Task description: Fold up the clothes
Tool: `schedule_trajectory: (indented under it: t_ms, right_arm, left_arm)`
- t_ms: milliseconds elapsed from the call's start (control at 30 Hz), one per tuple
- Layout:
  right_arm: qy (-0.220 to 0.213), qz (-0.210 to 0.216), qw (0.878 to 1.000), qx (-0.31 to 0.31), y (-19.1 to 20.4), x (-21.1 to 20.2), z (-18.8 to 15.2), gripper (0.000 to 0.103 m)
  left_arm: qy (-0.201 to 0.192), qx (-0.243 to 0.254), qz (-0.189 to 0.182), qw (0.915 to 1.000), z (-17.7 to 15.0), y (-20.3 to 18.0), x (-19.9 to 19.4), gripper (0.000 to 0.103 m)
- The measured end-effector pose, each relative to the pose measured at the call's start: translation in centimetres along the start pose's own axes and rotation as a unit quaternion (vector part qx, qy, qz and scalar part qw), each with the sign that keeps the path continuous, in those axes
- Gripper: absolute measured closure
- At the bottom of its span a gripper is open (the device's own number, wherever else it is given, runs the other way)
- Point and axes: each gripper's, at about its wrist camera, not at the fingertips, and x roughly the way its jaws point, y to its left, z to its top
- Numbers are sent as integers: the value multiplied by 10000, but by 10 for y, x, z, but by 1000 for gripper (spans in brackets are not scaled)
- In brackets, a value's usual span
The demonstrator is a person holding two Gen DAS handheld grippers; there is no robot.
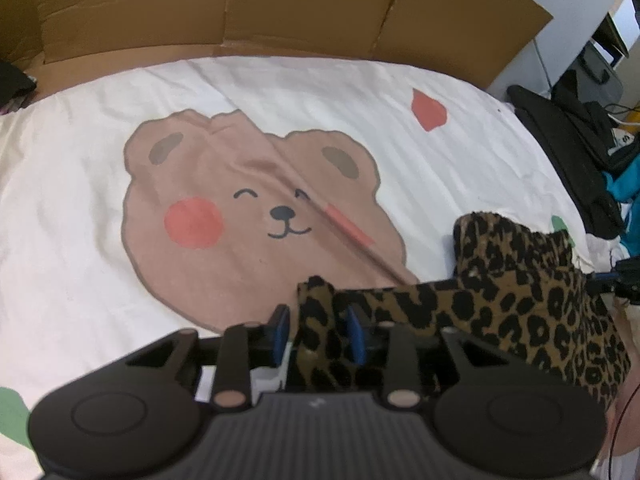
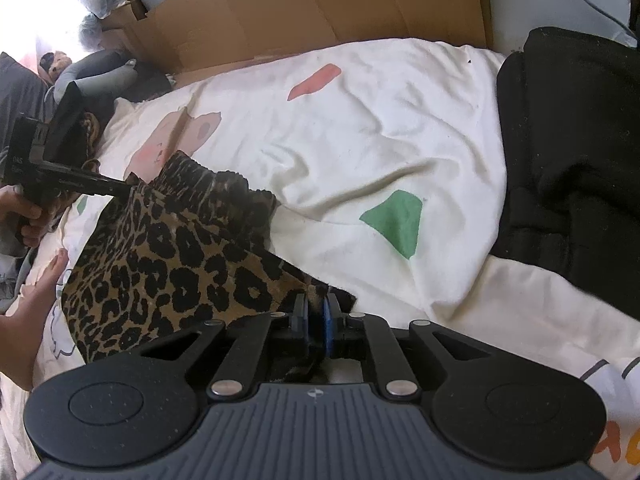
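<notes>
Leopard-print garment (image 1: 532,300) stretched above white bear-print bedsheet (image 1: 100,200), pinched at one edge by left gripper (image 1: 320,336), at another by right gripper (image 2: 316,316).

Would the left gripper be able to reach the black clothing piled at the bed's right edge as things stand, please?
Probably not. The left gripper is clamped on the leopard-print garment, which the right gripper also holds, and the black clothing lies beyond that stretched fabric.

The left tool (image 2: 48,160), seen from the right wrist, bears faint white lettering, perhaps "DAS"; nothing else legible.
</notes>
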Motion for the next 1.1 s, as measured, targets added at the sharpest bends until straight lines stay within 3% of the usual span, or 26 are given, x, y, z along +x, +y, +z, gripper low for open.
schedule_trajectory:
  t_ms: [33, 100, 267, 333, 367, 433, 467, 567, 633, 700, 767, 900, 1100]
  right_arm:
    - [9, 7, 10000, 20, 0, -1, 0, 88]
    - [27, 22, 10000, 59, -1, -3, 0, 68]
    - [92, 54, 9999, 119, -1, -7, 1, 64]
    - [152, 59, 9998, 72, 0, -5, 0, 68]
    - [166, 95, 9998, 33, 2, -4, 0, 79]
    - [182, 169, 9997, -44, 5, -3, 1, 91]
    - [184, 189, 9996, -93, 6, -3, 2, 101]
    - [63, 230, 9994, -257, 10, -8, 5, 101]
    - [-261, 242, 9990, -288, 12, -22, 9, 101]
    - [-618, 251, 9977, -129, 10, -36, 13, 101]
    - [-675, 301, 9972, 104, 4, -37, 16, 101]
    - [-282, 127, 9995, 86, -3, -12, 6, 101]
    - [-92, -76, 9997, -208, 3, 5, 0, 100]
  left_arm:
    - [2, 1, 0, 10000, 0, 0, 0, 69]
    - [6, -3, 3, 10000, 0, 1, 0, 69]
    - [9, -3, 8, 10000, 0, 0, 0, 69]
    - [9, -1, 8, 10000, 0, 0, 0, 69]
    - [9, 0, 9, 10000, 1, 0, 0, 69]
    - [9, 2, 7, 10000, 0, 1, 0, 69]
    - [10, 3, 5, 10000, 0, 1, 0, 69]
    - [10, 5, 1, 10000, 0, 1, 0, 69]
    - [10, 6, -2, 10000, 0, 1, 1, 69]
    - [18, 0, -5, 10000, -1, 2, 1, 69]
    - [30, -12, -8, 10000, -2, 2, 2, 69]
    - [41, -5, -17, 10000, -2, 2, 2, 69]
    - [50, 1, -12, 10000, -2, 3, 2, 68]
